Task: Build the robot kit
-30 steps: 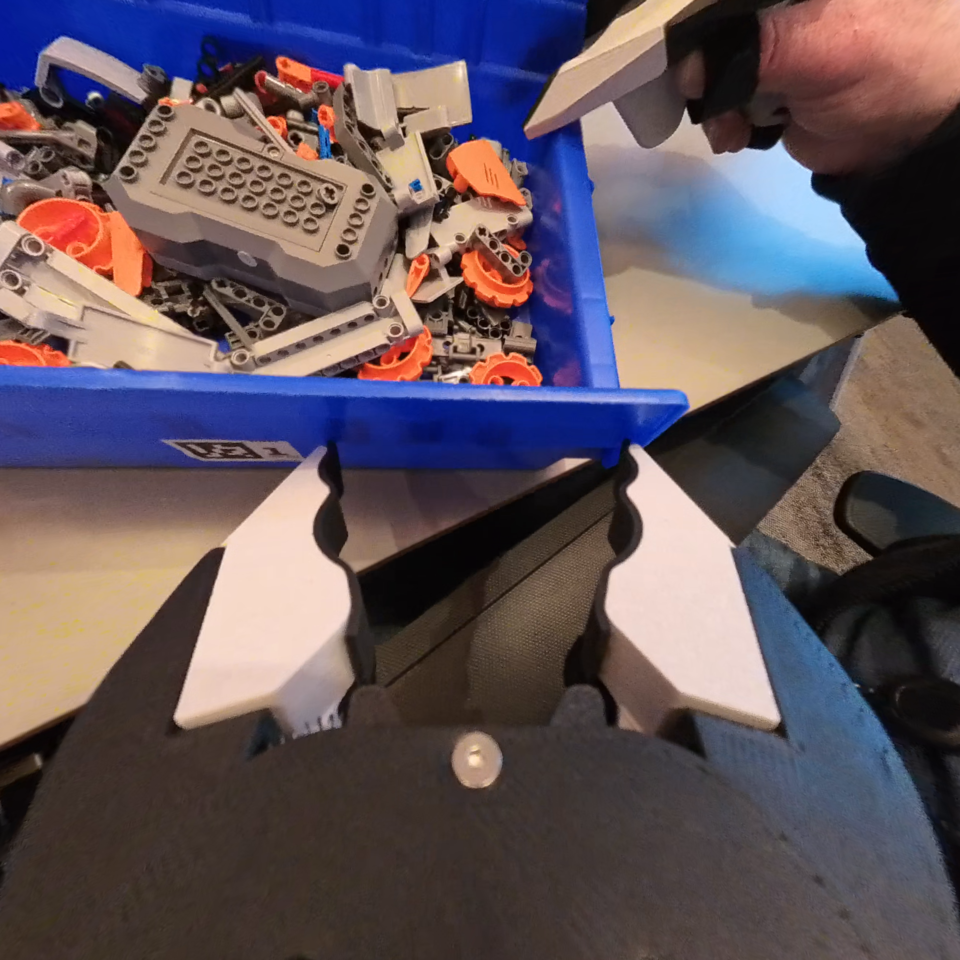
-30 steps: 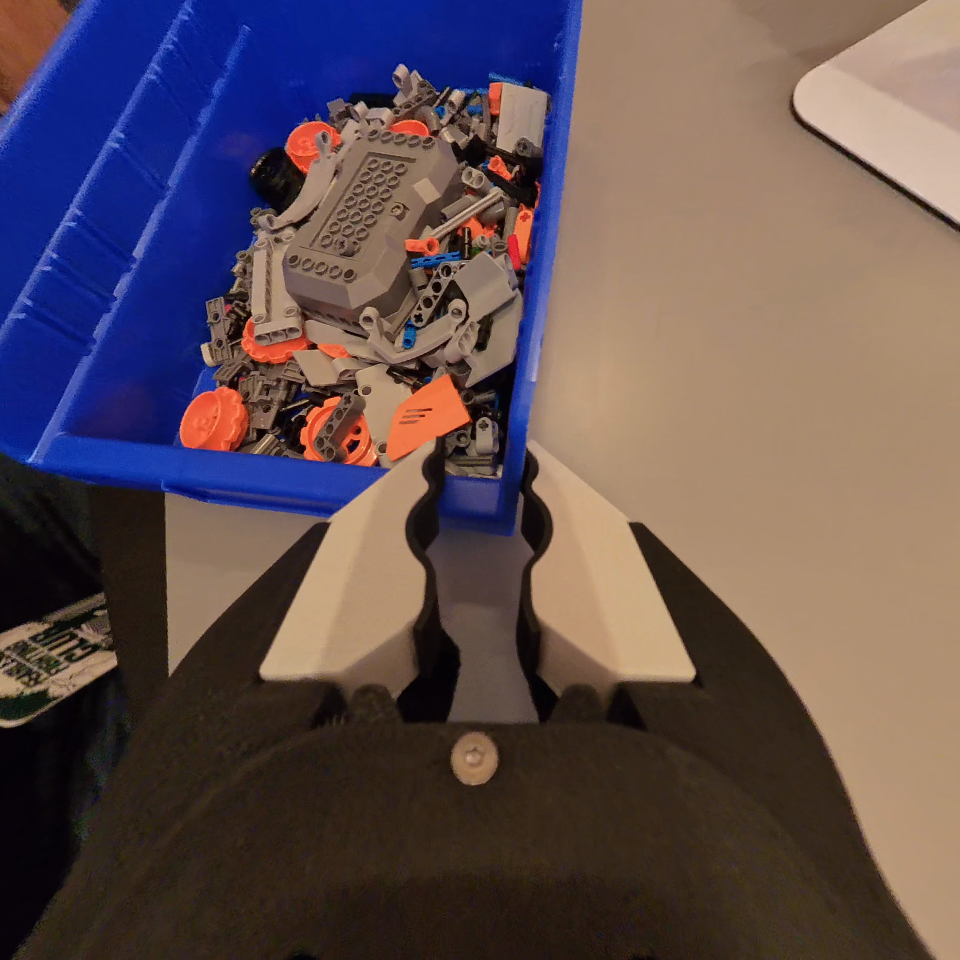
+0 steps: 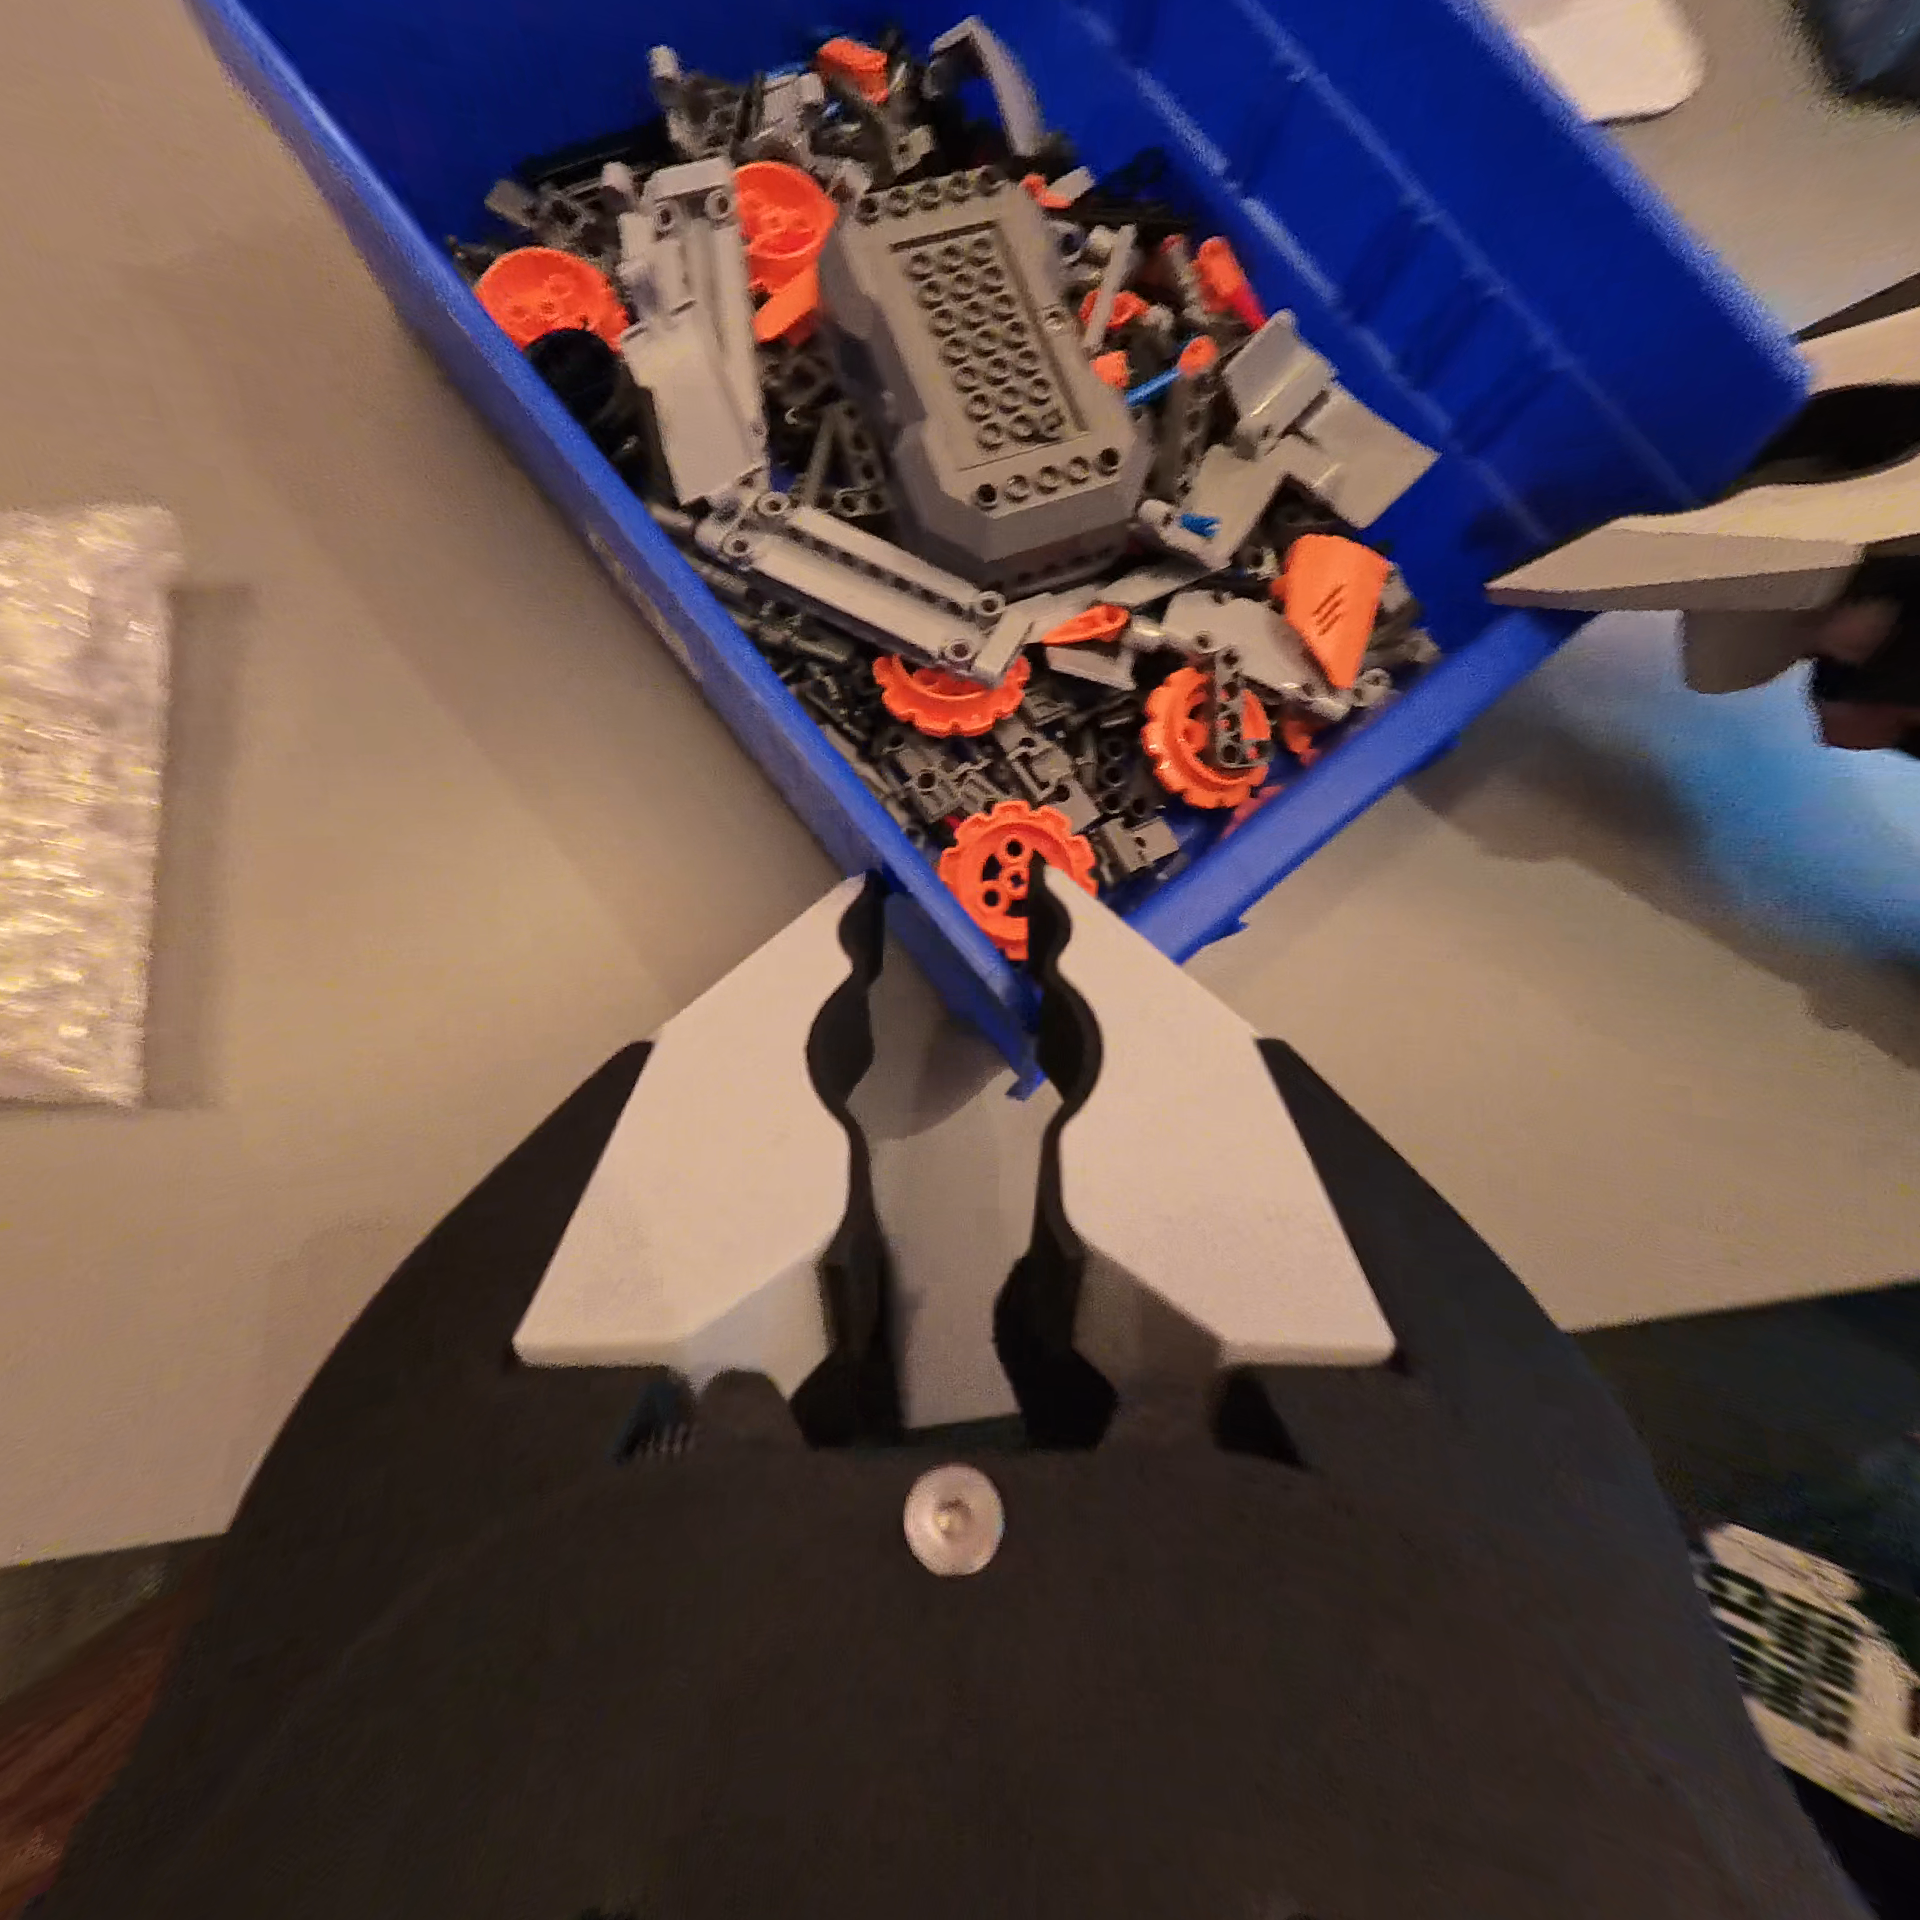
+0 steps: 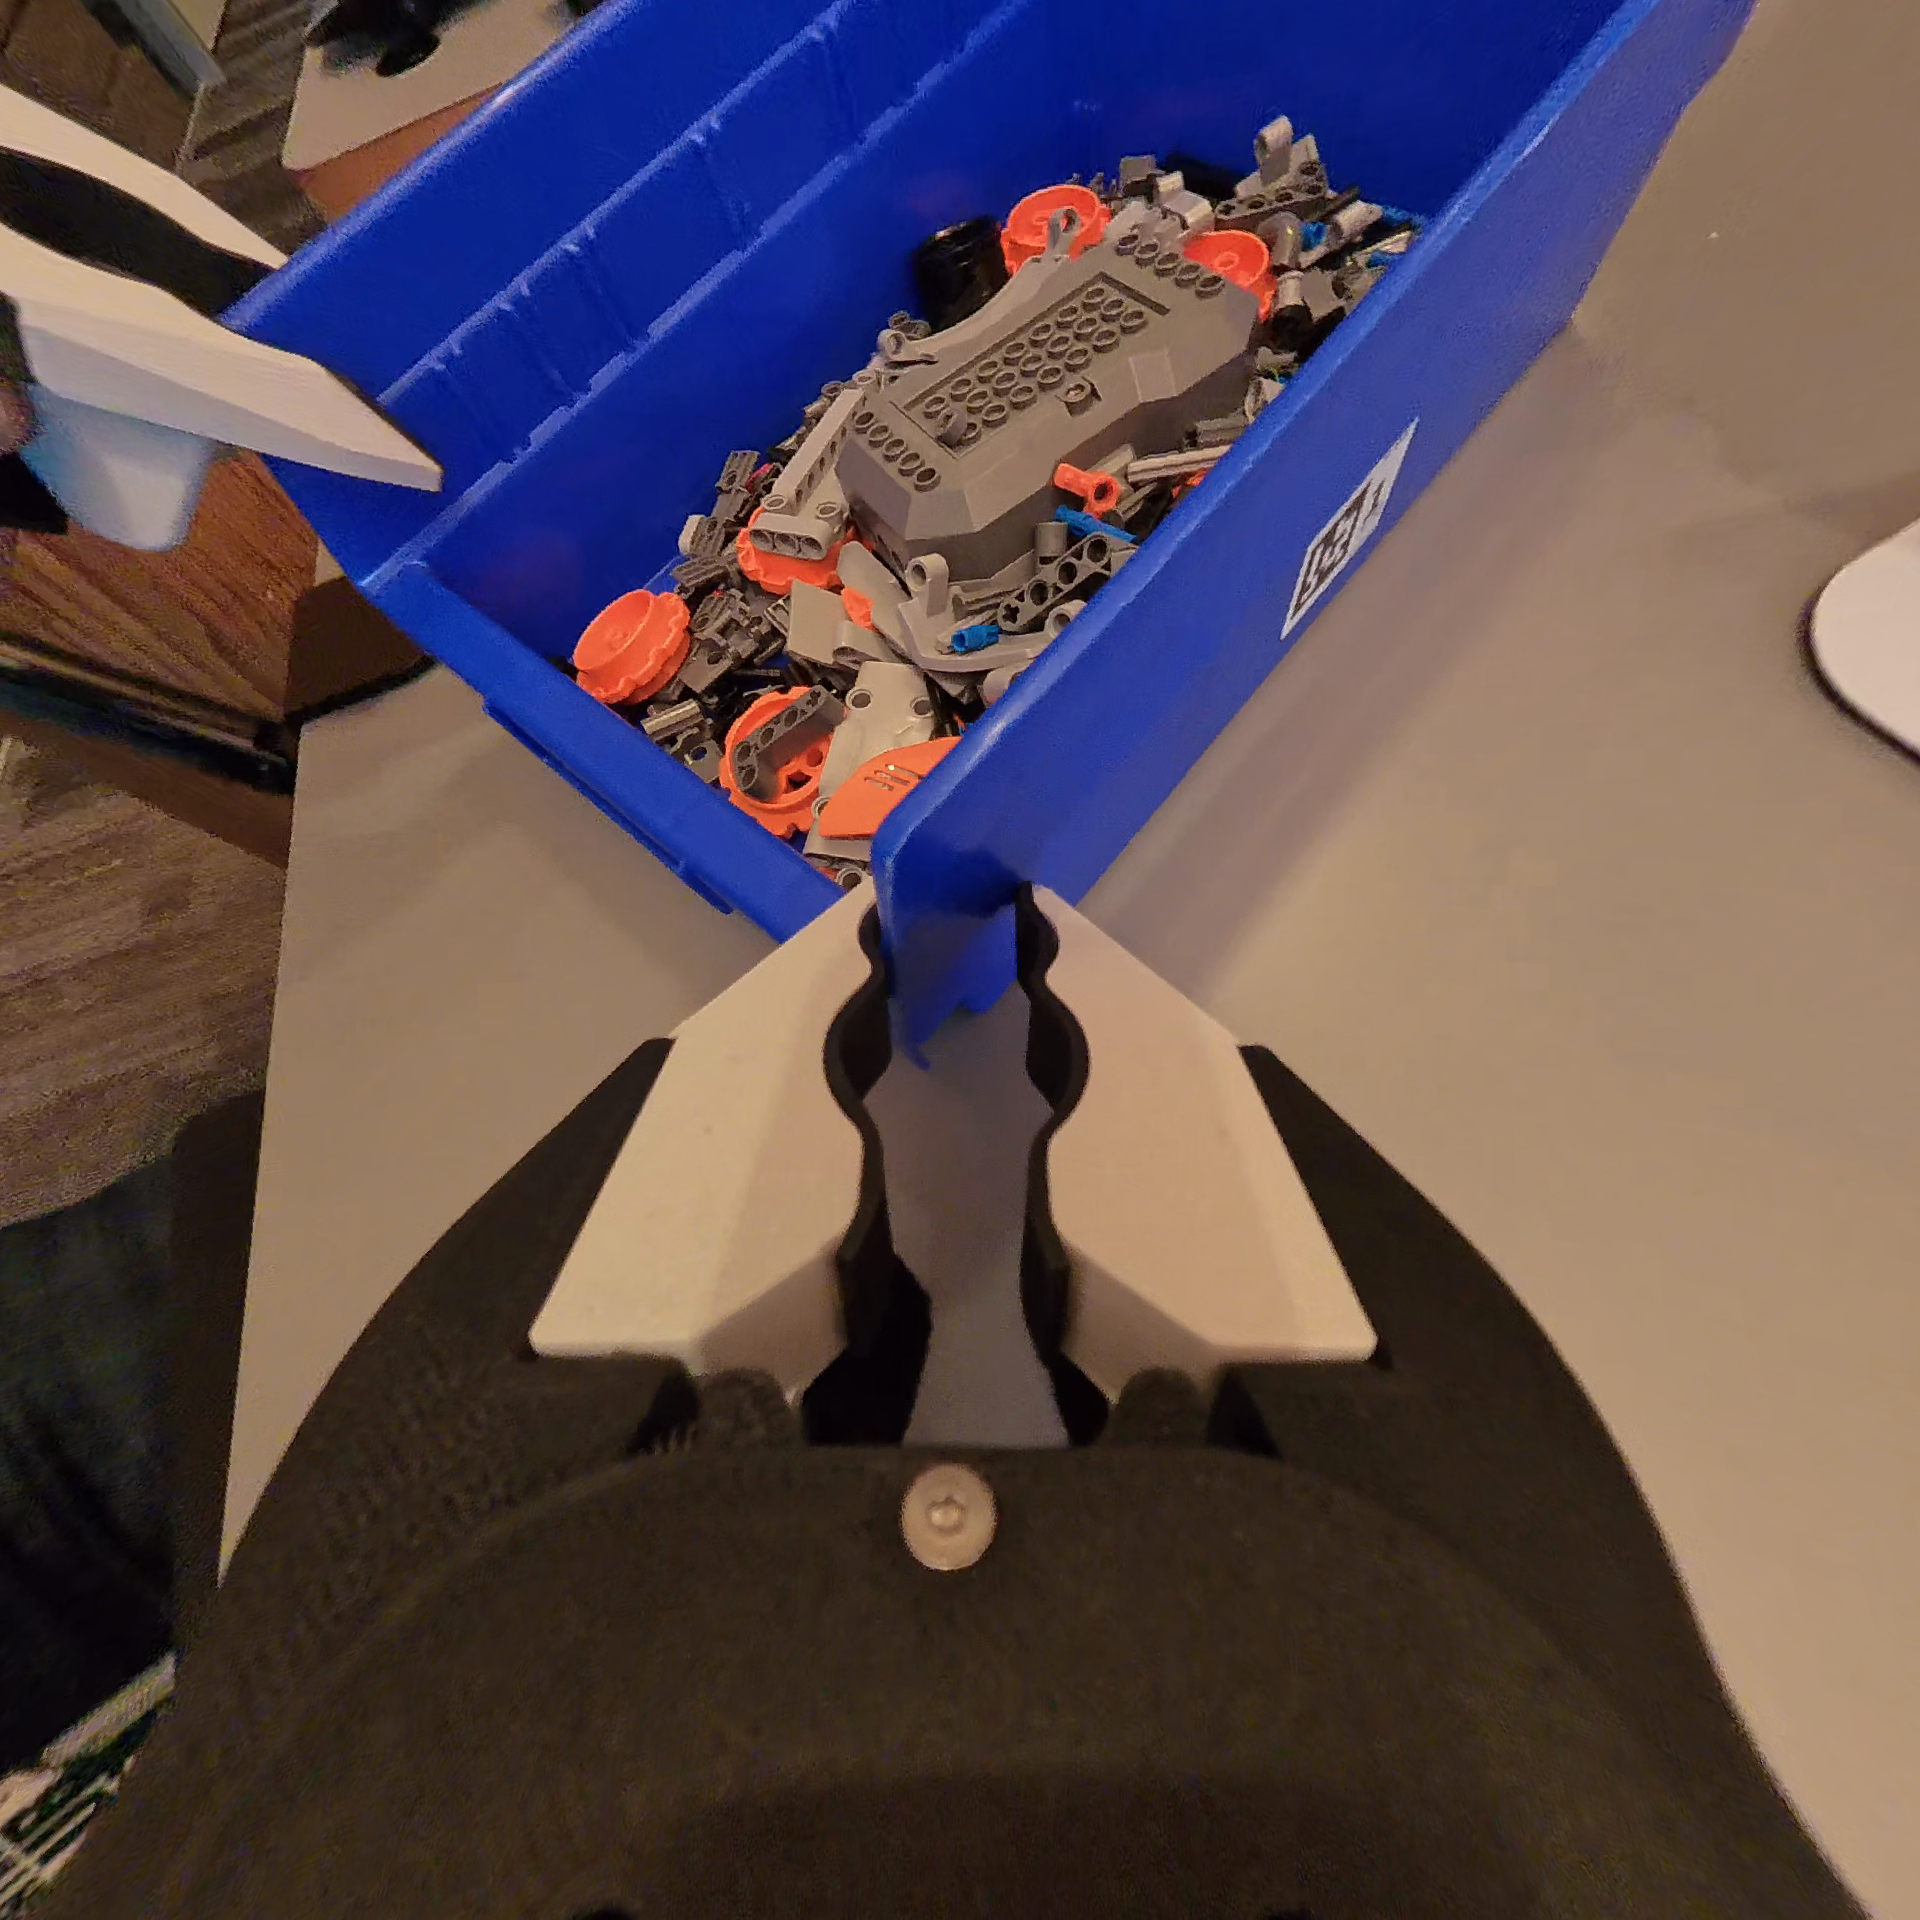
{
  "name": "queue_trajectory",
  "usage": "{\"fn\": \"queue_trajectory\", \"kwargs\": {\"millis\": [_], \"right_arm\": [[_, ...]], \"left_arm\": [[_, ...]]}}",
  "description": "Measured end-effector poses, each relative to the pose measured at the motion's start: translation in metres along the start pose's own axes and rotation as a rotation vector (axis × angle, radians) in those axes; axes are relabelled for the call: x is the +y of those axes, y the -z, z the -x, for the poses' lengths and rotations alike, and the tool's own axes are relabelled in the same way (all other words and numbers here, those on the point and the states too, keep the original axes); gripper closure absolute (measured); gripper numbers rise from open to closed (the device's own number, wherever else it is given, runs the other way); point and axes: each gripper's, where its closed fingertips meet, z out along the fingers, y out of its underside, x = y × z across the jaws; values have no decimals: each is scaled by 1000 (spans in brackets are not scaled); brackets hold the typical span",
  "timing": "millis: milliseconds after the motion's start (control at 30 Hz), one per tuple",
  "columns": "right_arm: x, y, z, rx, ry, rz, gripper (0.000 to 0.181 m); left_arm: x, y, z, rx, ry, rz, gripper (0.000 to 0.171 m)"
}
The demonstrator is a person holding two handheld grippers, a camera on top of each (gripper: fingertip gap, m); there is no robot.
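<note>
Left tongs (image 3: 956, 904): clamped on blue bin (image 3: 1475, 312) corner | right tongs (image 4: 948, 914): clamped on opposite near corner | bin steadied on desk (image 4: 1558, 1039), toy bricks (image 4: 997, 457) inside.

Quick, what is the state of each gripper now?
Left gripper: closed on a near corner of the blue bin.
Right gripper: closed on its other near corner.
</note>
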Motion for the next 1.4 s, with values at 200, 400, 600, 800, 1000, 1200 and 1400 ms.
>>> {"fn": "queue_trajectory", "kwargs": {"millis": [200,400,600,800,1000,1200,1400], "right_arm": [[-30,-41,1,-12,-7,-34,158],[-57,-80,2,82,-17,-65,157],[-73,-94,-6,163,-44,-49,156],[-72,-106,-7,216,-19,-47,116],[-79,-104,5,121,-5,-100,122],[-83,-120,17,116,38,-67,138],[-82,-129,38,97,113,-49,143]], "left_arm": [[-25,-12,65,-148,-4,122,160],[-49,-25,127,-205,-107,223,167],[-71,-43,150,-93,-98,205,169],[-86,-56,156,-68,-47,142,165],[-90,-62,164,-59,-51,95,167],[-97,-64,187,-77,-67,88,171],[-92,-57,199,-78,-72,116,171]]}}
